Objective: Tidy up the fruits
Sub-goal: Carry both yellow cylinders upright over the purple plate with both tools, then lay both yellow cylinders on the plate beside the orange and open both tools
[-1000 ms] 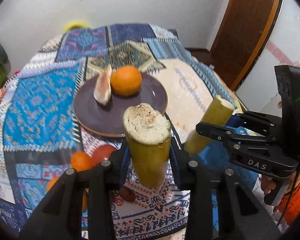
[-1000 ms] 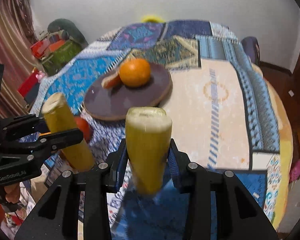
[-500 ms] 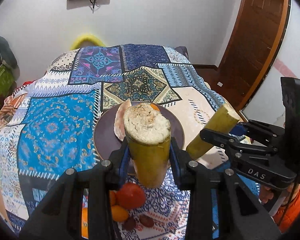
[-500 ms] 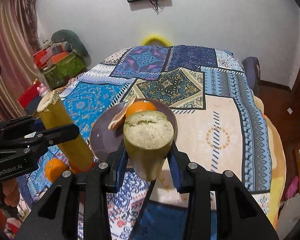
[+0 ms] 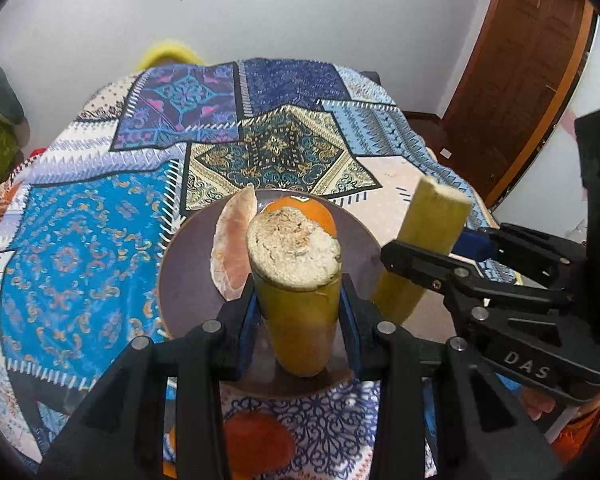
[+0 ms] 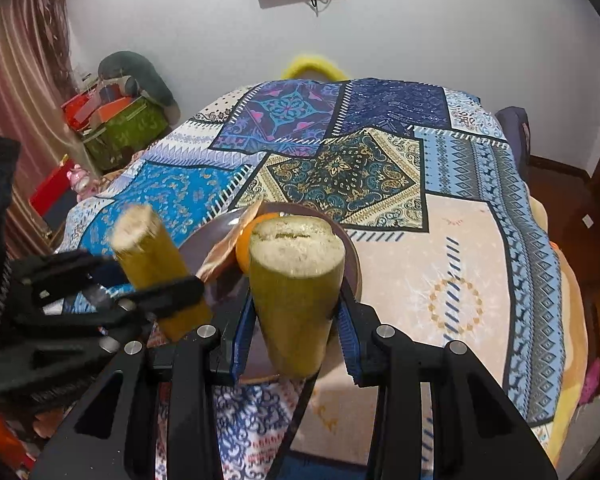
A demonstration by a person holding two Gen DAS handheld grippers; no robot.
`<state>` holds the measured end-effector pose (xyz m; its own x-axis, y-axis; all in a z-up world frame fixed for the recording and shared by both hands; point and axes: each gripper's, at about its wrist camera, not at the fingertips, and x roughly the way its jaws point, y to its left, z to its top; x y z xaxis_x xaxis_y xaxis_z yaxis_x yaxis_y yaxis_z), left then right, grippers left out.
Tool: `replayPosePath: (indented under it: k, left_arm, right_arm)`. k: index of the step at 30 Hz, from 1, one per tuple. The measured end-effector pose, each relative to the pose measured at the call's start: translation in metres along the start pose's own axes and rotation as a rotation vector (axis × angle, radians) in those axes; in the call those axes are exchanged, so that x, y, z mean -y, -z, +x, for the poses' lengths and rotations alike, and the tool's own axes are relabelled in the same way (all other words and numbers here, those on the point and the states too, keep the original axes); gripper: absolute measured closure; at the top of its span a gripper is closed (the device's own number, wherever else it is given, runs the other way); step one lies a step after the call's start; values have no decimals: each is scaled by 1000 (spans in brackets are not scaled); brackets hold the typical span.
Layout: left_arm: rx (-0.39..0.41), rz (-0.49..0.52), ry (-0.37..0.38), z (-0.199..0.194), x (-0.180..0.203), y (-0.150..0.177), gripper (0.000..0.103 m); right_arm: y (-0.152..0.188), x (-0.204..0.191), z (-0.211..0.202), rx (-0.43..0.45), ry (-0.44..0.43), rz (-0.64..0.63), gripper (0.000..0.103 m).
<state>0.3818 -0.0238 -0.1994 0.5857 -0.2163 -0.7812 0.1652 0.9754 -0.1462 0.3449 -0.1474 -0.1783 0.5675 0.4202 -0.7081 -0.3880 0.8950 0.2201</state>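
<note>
My left gripper is shut on a yellow-green sugarcane piece, held upright over the near part of a dark purple plate. On the plate lie an orange and a pale pinkish fruit slice. My right gripper is shut on a second sugarcane piece, held upright at the plate's near right edge. Each gripper shows in the other's view: the right gripper with its cane, the left gripper with its cane.
A patterned patchwork cloth covers the round table. A red tomato-like fruit and an orange fruit lie near the table's front edge under my left gripper. A wooden door stands at the right; boxes and bags sit on the left.
Both grippers, each holding its sugarcane piece, have risen and moved forward over the plate. The loose fruits at the front edge have slid lower in the left wrist view.
</note>
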Motion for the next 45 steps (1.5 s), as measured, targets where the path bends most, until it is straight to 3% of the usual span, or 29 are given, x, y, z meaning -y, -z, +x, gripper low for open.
replayPosePath:
  k: [15, 27, 40, 45]
  left_arm:
    - [2, -39, 16, 28, -16, -16, 66]
    - [5, -52, -24, 30, -23, -17, 65]
    - [88, 6, -58, -35, -8, -12, 65]
    - [130, 18, -79, -69, -6, -5, 58]
  right_arm:
    - [-12, 14, 29, -2, -50, 48, 68]
    - [-13, 13, 35, -9, 9, -8, 63]
    - [-10, -4, -6, 34, 35, -51, 63]
    - [-8, -16, -33, 67, 42, -63, 63]
